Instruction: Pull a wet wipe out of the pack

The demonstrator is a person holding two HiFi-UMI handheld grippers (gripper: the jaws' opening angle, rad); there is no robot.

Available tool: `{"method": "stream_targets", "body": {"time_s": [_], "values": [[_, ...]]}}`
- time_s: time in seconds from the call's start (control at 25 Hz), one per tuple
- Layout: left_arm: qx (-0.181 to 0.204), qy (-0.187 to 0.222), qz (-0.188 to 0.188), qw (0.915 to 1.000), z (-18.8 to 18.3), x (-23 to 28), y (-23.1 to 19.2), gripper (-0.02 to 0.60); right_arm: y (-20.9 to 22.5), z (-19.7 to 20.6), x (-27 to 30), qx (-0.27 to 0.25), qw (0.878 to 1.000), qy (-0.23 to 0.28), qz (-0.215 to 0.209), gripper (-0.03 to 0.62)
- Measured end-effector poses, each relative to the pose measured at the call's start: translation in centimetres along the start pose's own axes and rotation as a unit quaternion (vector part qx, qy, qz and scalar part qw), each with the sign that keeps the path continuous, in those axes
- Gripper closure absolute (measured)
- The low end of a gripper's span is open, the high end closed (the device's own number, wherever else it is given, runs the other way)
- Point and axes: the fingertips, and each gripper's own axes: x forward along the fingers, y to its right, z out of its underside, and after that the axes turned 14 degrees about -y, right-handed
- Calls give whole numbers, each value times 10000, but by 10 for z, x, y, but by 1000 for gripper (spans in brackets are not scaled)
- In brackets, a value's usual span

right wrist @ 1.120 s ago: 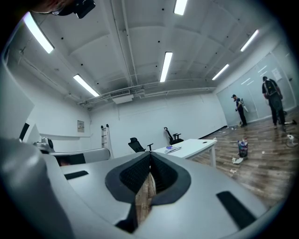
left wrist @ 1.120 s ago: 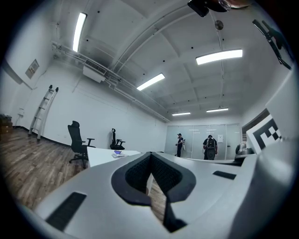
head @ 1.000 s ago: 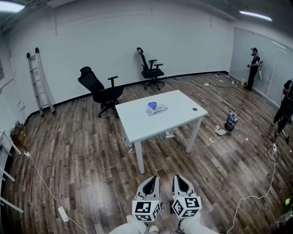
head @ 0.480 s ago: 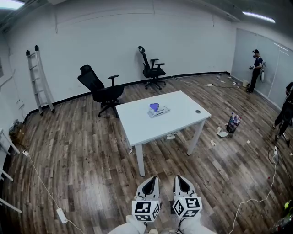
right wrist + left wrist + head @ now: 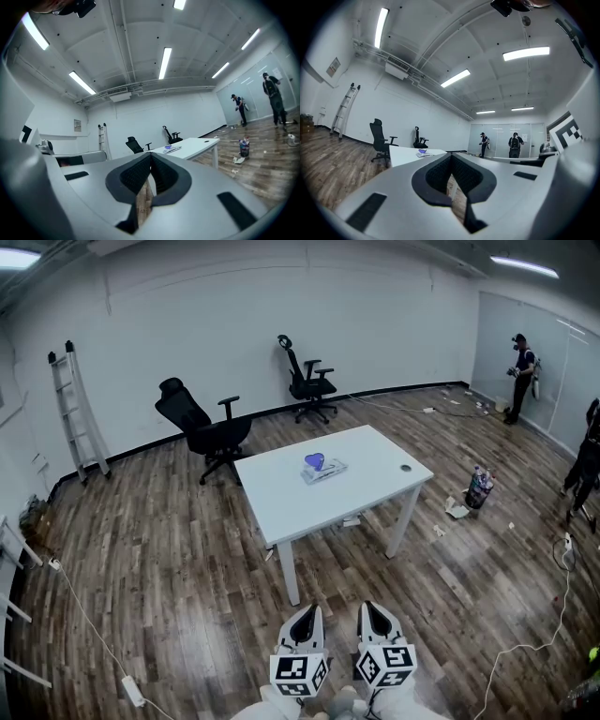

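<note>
A flat wet wipe pack [image 5: 322, 467] with a purple top lies near the middle of a white table [image 5: 281, 493], well ahead of me. It shows small in the left gripper view [image 5: 423, 152] and in the right gripper view [image 5: 171, 148]. My left gripper [image 5: 305, 616] and right gripper [image 5: 374, 612] are held side by side low in the head view, far short of the table. Both have their jaws together at the tips with nothing between them.
Two black office chairs [image 5: 202, 427] [image 5: 307, 382] stand beyond the table. A ladder [image 5: 73, 409] leans on the left wall. People [image 5: 518, 376] stand at the far right by glass walls. Bottles and litter [image 5: 477, 488] lie right of the table; cables [image 5: 89, 620] run across the wooden floor.
The view has shifted slightly, and the table sits a little nearer and more centred. Both grippers stay shut and side by side.
</note>
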Motion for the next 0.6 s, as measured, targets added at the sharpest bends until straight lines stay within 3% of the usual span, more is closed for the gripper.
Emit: {"method": "stream_targets", "body": {"time_s": [0.6], "values": [[-4,-18,13,10000,-2,22,-9,583,14,-2,20,112,9999,-44,59,585]]}}
